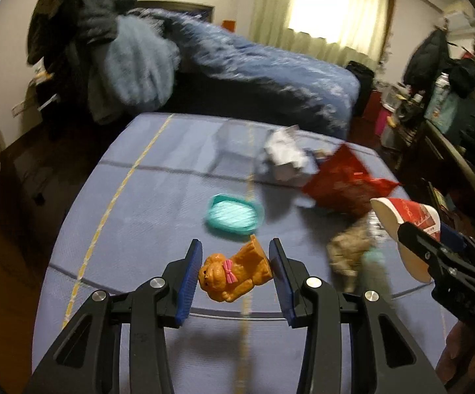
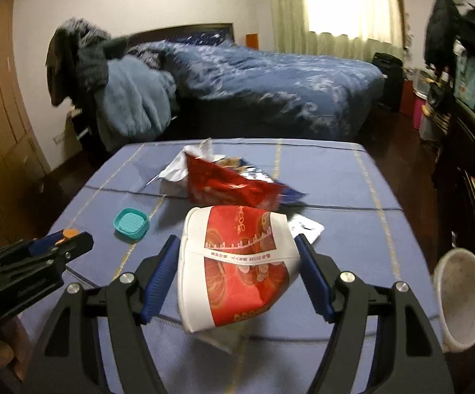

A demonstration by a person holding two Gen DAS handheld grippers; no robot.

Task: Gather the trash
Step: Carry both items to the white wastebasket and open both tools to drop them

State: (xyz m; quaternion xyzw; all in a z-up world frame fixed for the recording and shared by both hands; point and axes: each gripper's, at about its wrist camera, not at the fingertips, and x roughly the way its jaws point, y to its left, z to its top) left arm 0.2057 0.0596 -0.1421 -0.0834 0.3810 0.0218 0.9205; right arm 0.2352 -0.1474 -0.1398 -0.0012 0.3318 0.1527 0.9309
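Observation:
My left gripper is shut on an orange toy dog with a pink bow, held above the blue-grey table. My right gripper is shut on a crushed red and white paper cup, also seen in the left wrist view. A red snack bag lies at the far middle of the table with crumpled white paper behind it. A crumpled brown wrapper lies near the cup.
A teal lid lies on the table. A white cup stands at the right edge. A bed with blue bedding and piled clothes is behind the table. Cluttered shelves are at the right.

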